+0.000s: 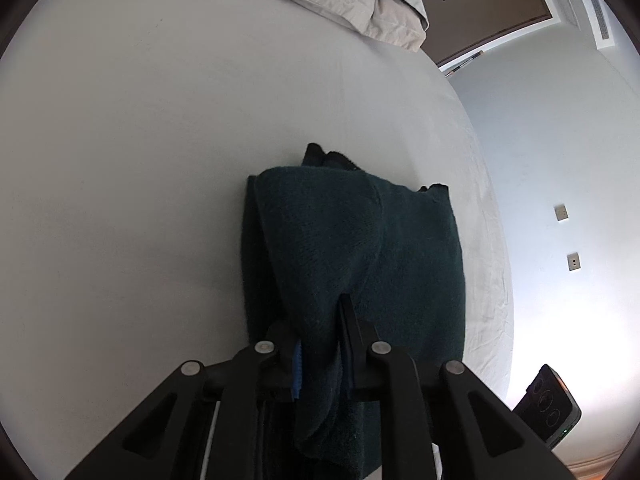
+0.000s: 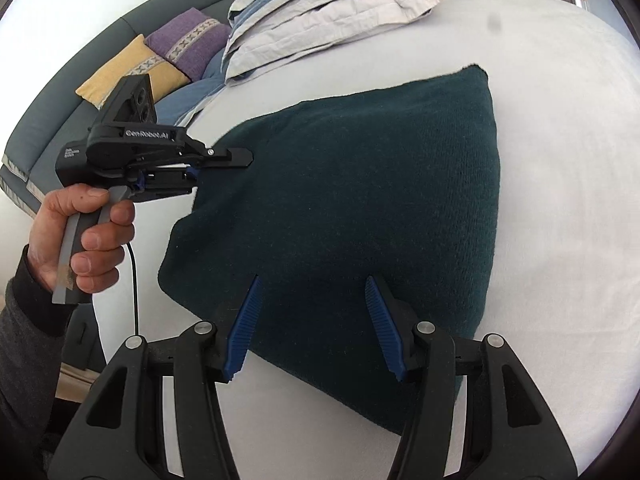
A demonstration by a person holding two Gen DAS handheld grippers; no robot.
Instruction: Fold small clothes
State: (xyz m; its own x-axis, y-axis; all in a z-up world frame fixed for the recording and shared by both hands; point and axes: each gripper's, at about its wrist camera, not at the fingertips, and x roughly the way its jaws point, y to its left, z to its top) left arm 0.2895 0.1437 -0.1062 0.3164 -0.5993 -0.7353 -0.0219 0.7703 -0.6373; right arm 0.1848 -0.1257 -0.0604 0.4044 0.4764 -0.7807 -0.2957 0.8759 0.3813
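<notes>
While a dark green garment lies folded on a white bed, two handheld grippers work at its near edges. Furthest to the left of the garment, a curved grey sofa holds a yellow cushion and a purple cushion. Closer in, a hand grips the handle of the left gripper, whose jaws are pinched shut on a raised fold at the garment's left edge; from its own camera, cloth fills the narrow gap between the fingers and drapes down toward the lens. Beyond the garment, at the far side of the bed, sits a rumpled pile of pale and blue bedding. Just in front of the garment, the right gripper hovers with its jaws spread wide, blue ribbed pads over the near edge, holding nothing. Whether the tips touch the cloth cannot be told. To the garment's right, only white sheet shows.
</notes>
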